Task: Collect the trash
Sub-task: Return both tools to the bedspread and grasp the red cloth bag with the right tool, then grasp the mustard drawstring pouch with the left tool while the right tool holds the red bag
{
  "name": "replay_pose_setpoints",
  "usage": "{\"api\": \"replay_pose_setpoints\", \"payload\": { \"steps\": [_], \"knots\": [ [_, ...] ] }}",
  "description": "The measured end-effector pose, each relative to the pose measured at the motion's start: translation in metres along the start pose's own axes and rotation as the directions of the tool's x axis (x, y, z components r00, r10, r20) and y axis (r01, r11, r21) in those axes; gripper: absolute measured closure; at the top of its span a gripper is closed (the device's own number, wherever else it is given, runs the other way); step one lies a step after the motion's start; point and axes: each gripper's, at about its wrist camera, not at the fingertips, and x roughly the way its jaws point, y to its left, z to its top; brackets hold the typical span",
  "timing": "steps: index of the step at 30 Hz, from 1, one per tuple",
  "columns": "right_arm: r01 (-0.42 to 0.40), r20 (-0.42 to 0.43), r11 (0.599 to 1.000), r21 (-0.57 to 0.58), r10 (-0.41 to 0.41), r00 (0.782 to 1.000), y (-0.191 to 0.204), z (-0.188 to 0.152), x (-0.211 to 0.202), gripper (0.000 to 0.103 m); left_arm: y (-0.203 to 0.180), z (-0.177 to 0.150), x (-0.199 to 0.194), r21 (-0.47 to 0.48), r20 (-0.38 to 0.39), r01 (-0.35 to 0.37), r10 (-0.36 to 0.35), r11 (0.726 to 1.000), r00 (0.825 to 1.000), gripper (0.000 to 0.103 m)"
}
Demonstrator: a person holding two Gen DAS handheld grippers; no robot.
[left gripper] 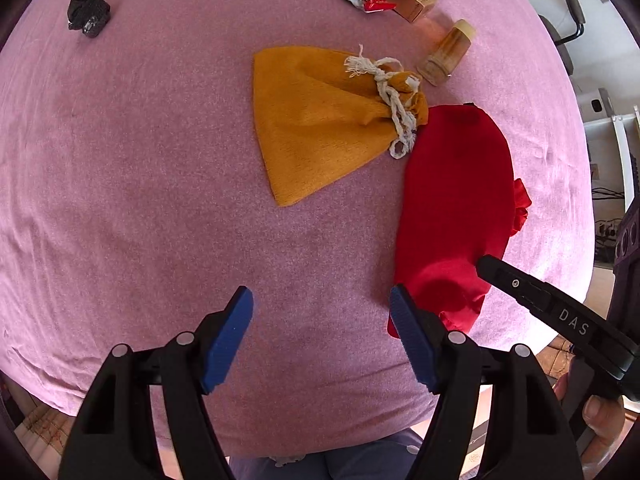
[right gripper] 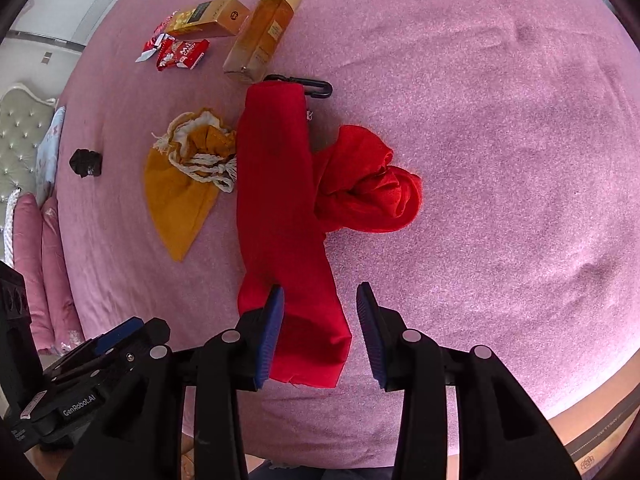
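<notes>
Pink bedspread [right gripper: 500, 160] carries the long red fabric bag [right gripper: 280, 208] near its front edge. Right gripper [right gripper: 320, 328] straddles the bag's near end, unclenched; left gripper [left gripper: 320, 336] hangs empty just beside. Pinching bedspread with the bag risks dragging it; clear room lies rightward.

Pink bedspread [right gripper: 500, 140] underfoot; tufted headboard [right gripper: 20, 128], pink pillows [right gripper: 36, 248] (left edge); white walls.
</notes>
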Motion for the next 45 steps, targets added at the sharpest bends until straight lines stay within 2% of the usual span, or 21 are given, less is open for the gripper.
{"api": "replay_pose_setpoints", "payload": {
  "steps": [4, 7, 11, 14, 18, 23, 28, 33, 35, 37, 42, 45],
  "knots": [
    [-0.002, -0.031, 1.000, -0.022, 0.002, 1.000, 0.003, 0.006, 0.012, 0.064, 0.006, 0.008, 0.011, -0.016, -0.020, -0.013, 0.013, 1.000, 1.000, 0.032],
    [0.001, -0.041, 0.998, -0.070, -0.003, 0.999, 0.012, 0.004, 0.013, 0.085, 0.011, 0.012, 0.016, -0.035, -0.031, -0.021, 0.020, 0.999, 0.999, 0.032],
    [-0.040, -0.049, 0.993, -0.107, 0.035, 0.998, 0.026, 0.000, 0.005, 0.098, 0.018, 0.020, 0.019, -0.063, -0.032, -0.026, 0.024, 0.998, 0.999, 0.030],
    [-0.106, -0.042, 0.989, -0.102, 0.102, 0.994, 0.032, 0.001, -0.009, 0.099, 0.019, 0.028, 0.022, -0.070, -0.029, -0.032, 0.030, 0.997, 0.999, 0.028],
    [-0.148, -0.012, 0.983, -0.105, 0.148, 0.989, 0.039, 0.012, -0.028, 0.099, 0.021, 0.041, 0.028, -0.069, -0.027, -0.044, 0.042, 0.997, 0.999, 0.026],
    [-0.159, -0.004, 0.982, -0.105, 0.160, 0.987, 0.041, 0.028, -0.032, 0.099, 0.008, 0.061, 0.042, 0.002, -0.022, -0.076, 0.076, 0.997, 0.997, 0.019],
    [-0.171, -0.008, 0.981, -0.096, 0.171, 0.985, 0.039, 0.036, -0.032, 0.099, -0.007, 0.076, 0.055, 0.084, -0.013, -0.124, 0.125, 0.989, 0.992, 0.016],
    [-0.162, -0.019, 0.983, -0.084, 0.161, 0.987, 0.033, 0.037, -0.029, 0.099, -0.025, 0.095, 0.072, 0.117, -0.040, -0.148, 0.153, 0.982, 0.987, 0.016],
    [-0.157, -0.024, 0.984, -0.080, 0.156, 0.987, 0.031, 0.036, -0.028, 0.099, -0.027, 0.104, 0.078, 0.101, -0.062, -0.154, 0.161, 0.983, 0.985, 0.016],
    [-0.153, -0.026, 0.986, -0.071, 0.152, 0.988, 0.028, 0.035, -0.027, 0.099, -0.026, 0.108, 0.079, 0.072, -0.070, -0.150, 0.155, 0.986, 0.985, 0.020],
    [-0.155, -0.024, 0.986, -0.060, 0.154, 0.988, 0.026, 0.034, -0.028, 0.099, -0.028, 0.111, 0.067, 0.081, -0.051, -0.090, 0.094, 0.993, 0.994, 0.056],
    [-0.154, -0.020, 0.986, -0.066, 0.153, 0.988, 0.028, 0.032, -0.029, 0.099, -0.019, 0.113, 0.060, 0.031, -0.060, -0.026, 0.028, 0.999, 0.998, 0.068]
  ]
}}
